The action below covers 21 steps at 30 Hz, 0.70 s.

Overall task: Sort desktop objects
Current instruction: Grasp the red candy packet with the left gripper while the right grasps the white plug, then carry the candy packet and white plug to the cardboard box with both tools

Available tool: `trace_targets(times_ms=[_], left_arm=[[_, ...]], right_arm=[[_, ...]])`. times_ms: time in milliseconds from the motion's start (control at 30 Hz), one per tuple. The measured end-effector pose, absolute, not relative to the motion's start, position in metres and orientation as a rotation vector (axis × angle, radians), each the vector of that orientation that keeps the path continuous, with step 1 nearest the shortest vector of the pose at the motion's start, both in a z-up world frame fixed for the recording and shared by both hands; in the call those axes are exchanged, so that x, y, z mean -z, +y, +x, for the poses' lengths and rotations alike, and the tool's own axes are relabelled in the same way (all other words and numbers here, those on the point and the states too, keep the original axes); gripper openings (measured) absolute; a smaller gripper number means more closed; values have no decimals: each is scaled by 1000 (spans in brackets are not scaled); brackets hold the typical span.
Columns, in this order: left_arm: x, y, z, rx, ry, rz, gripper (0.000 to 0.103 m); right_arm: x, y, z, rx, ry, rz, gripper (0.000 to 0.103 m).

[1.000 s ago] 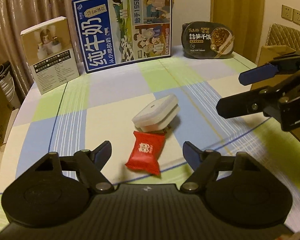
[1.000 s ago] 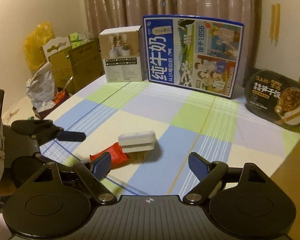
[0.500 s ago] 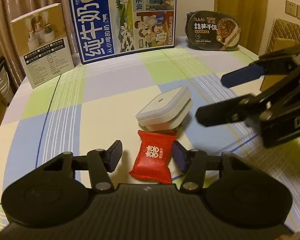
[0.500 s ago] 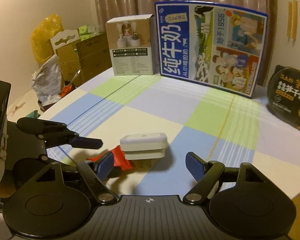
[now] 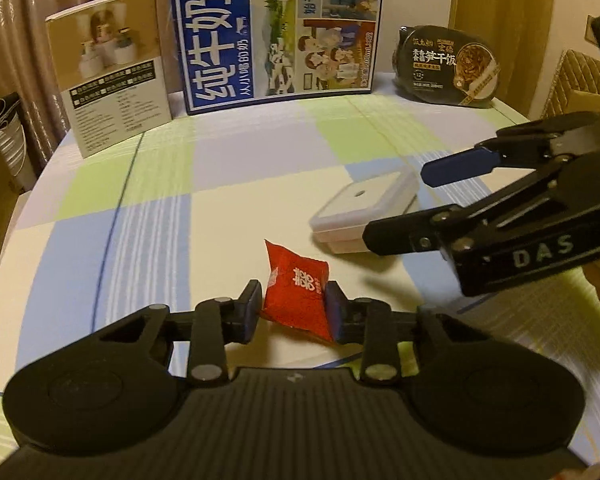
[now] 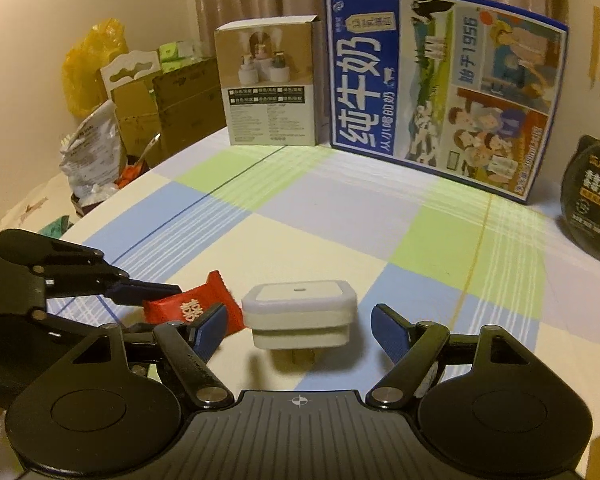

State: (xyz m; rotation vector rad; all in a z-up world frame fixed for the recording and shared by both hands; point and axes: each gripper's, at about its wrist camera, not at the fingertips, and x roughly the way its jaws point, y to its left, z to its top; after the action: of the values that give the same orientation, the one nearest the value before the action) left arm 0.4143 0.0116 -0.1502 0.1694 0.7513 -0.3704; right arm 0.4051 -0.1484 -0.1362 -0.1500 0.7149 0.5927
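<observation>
Left tool [image 5: 292, 308] at bottom centre of its frame, jaws closing on the red candy packet [image 5: 296, 296]; both pads look to be touching the packet's sides, and the packet sits crumpled between them on the counter [image 5: 236, 184]. Narrow opening, so the grip seems just made or nearly so.

Right tool [image 6: 300, 328] at lower centre of its frame, jaws wide with the white plug adapter [image 6: 300, 312] between them, pads apart from its sides; nothing held. The adapter is just beside the packet, and in the right view the packet's corner is hidden behind the left finger.

Background, upper part of both frames: blue milk carton box [image 5: 280, 28], small tan box [image 5: 112, 68], black instant rice bowl [image 5: 448, 68], all standing at the far edge.

Risks, as a guess:
- The packet is soft and slick, held near one end; it could squirt out or fold as the jaws finish closing.
- The two tools are close together, so lifting either one could knock the other or nudge the adapter.
- The adapter seems to rest on its prongs and could tip if one pad touches first.
</observation>
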Motion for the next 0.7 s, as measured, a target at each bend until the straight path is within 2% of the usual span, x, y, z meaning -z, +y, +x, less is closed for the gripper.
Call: trace_targets(times_ms=[100,133,167,200,367,433,533,600,700], left_arm=[[151,14,412,374,743,179,30],[152,15,411,377,741,182,40],[152,15,411,377,739,186,47],[153,15,410,385,731,189,54],[155,9,411,371,716,221,55],[157,9,414,357,724,214,51],[160,11,416,339,738,200,33],[160,13,417,338,743,181,26],[157,12,415,328,762,180,24]], right_arm=[[141,-142,410,-593,721,-175,74],[143,-141,410,-592,724,-181,72],[144,-140,411,-589,728,-191,64],[145,-139,411,-579,730,-201,62],[145,-144,406,-545,731,-191,61],[144,-148,402,-518,733,-187,61],[143,-158,396,-466,743,-153,61],[141,-165,389,-441,746,-140,61],[138,-177,375,-419,757,-112,61]])
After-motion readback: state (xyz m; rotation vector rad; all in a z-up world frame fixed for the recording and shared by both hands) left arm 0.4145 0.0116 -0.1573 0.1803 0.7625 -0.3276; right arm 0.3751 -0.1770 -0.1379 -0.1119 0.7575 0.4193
